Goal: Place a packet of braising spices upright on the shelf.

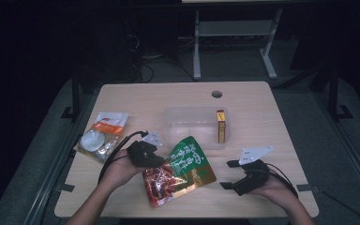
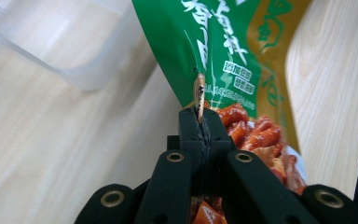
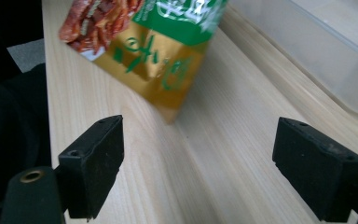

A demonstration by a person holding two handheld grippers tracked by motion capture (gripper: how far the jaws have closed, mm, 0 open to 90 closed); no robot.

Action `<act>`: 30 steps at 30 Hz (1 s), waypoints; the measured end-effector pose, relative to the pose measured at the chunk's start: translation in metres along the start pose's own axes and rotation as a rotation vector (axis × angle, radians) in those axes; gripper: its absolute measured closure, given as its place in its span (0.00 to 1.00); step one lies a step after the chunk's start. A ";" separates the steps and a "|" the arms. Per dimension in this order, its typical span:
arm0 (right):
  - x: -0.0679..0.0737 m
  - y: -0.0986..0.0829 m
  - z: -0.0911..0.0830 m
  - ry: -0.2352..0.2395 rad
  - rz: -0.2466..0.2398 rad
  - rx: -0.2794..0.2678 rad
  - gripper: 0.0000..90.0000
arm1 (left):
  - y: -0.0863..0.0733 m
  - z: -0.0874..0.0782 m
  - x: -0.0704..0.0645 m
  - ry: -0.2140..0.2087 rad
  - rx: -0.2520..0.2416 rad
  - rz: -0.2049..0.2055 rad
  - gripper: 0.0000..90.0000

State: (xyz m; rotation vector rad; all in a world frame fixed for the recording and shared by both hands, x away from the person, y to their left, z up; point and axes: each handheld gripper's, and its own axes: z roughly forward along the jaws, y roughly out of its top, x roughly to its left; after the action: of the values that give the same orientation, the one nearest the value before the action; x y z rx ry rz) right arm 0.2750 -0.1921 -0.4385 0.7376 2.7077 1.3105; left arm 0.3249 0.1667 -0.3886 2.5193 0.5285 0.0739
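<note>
Near the front middle of the bench (image 1: pixel 262 117), the green and gold snack pouch (image 1: pixel 180 171) hangs tilted from the left gripper (image 1: pixel 157 159), whose jaws are pinched tight on the pouch's side seam; the left gripper view shows the thin edge squeezed between them. The right gripper (image 1: pixel 229 174) rests just to the right of the pouch with its jaws spread wide and nothing between them, the pouch's gold corner (image 3: pixel 170 114) hanging a little ahead.

The step in hand looks like carrying the pouch into the clear plastic tub (image 1: pixel 194 140) just behind it. To do it well, the grip on the seam should stay firm, since it catches only a narrow strip and the filled pouch could swing or slip. Lifting the lower corner above the tub's near wall before moving forward would avoid snagging it. The free right gripper could steady the gold corner if the pouch twists.

Inside the tub, a small yellow and red box (image 1: pixel 221 125) stands against the right wall, so the open room is on the left and middle. A white and orange packet (image 1: pixel 102 135) lies well apart at the bench's left edge, clear of the path. The front edge is close below the pouch, so motion should go away from it.
</note>
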 end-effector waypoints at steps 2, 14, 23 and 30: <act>0.001 0.001 0.000 0.005 0.005 -0.003 0.18 | 0.003 -0.004 0.001 0.004 -0.018 0.005 1.00; -0.001 0.033 0.009 0.044 0.056 -0.068 0.18 | 0.019 -0.017 0.006 0.004 -0.063 0.031 1.00; -0.011 0.058 0.021 0.060 0.070 -0.114 0.25 | 0.026 -0.026 0.004 0.009 -0.115 0.033 1.00; -0.017 0.054 0.033 0.070 0.091 -0.077 0.40 | 0.027 -0.032 0.003 -0.003 -0.148 0.038 1.00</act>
State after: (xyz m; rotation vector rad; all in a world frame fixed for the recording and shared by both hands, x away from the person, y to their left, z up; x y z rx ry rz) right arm 0.3197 -0.1471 -0.4225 0.8316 2.6884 1.4782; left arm 0.3318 0.1631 -0.3474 2.3845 0.4571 0.1186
